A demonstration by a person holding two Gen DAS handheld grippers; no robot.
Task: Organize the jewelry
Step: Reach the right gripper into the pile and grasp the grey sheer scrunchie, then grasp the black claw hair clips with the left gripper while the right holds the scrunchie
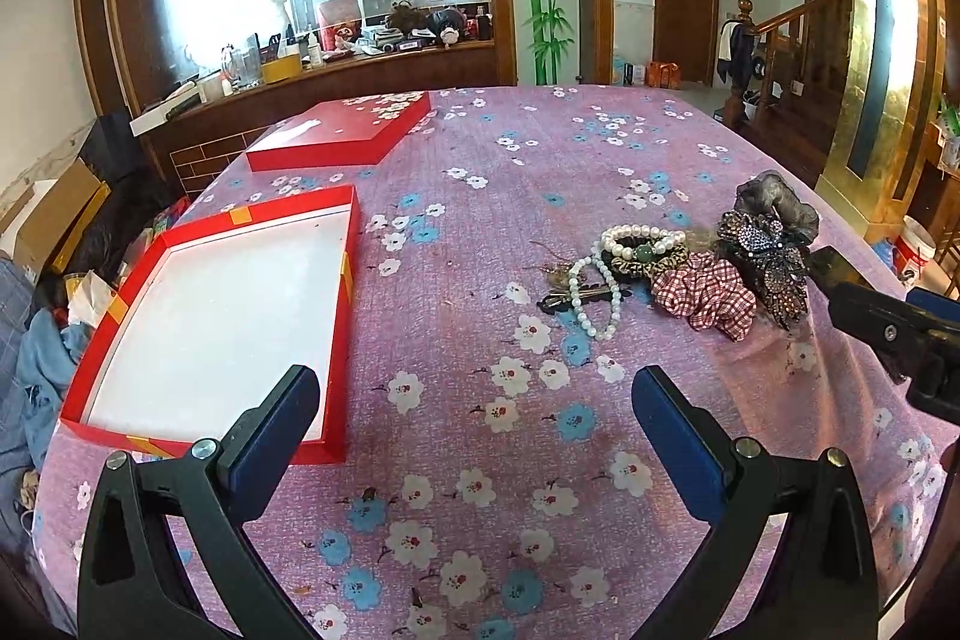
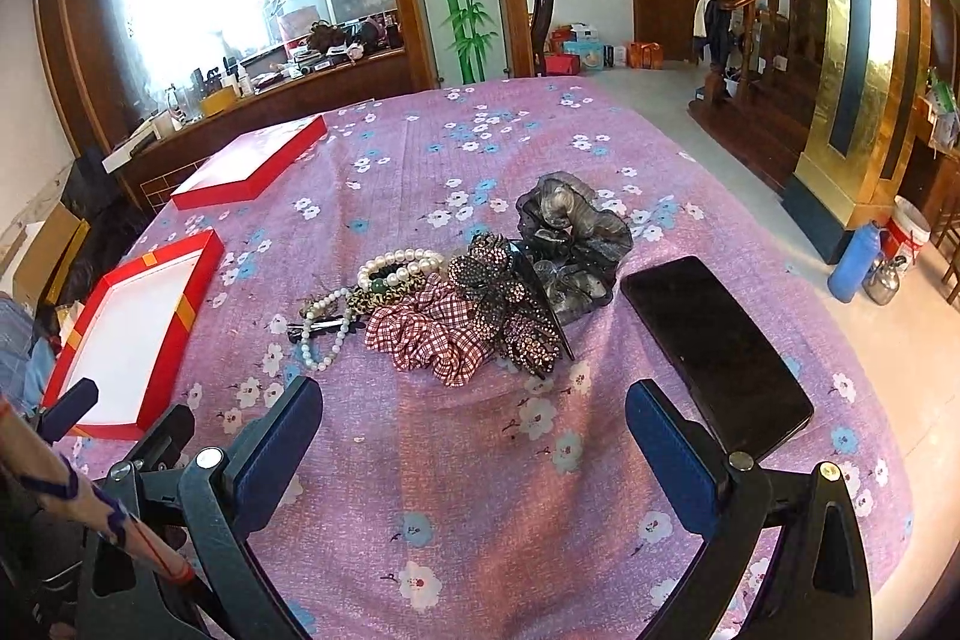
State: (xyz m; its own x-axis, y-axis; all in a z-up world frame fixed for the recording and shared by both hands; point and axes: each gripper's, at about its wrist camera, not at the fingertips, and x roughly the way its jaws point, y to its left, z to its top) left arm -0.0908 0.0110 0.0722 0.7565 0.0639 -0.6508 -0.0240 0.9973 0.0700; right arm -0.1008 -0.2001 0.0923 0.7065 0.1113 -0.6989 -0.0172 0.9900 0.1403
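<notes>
You held the left gripper (image 1: 474, 400) and right gripper (image 2: 474, 412) with jaws spread wide, gripping nothing. On the desk (image 2: 420, 148), the jewelry pile (image 2: 456, 298) lay at 12 o'clock from the right gripper: two pearl bracelets, three scrunchies, one rhinestone clip. One open red box (image 1: 216, 316) sat at 10 o'clock, one lid (image 1: 342, 136) beyond, one phone (image 2: 714, 352) at 2 o'clock.

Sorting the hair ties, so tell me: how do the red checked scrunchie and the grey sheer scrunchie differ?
The red checked scrunchie is opaque red-and-white plaid; the grey sheer scrunchie is see-through, dark and plain. The checked one lies nearer the grippers, the grey one farther back, beside the phone. Both are ruffled fabric loops touching the rhinestone clip.
</notes>
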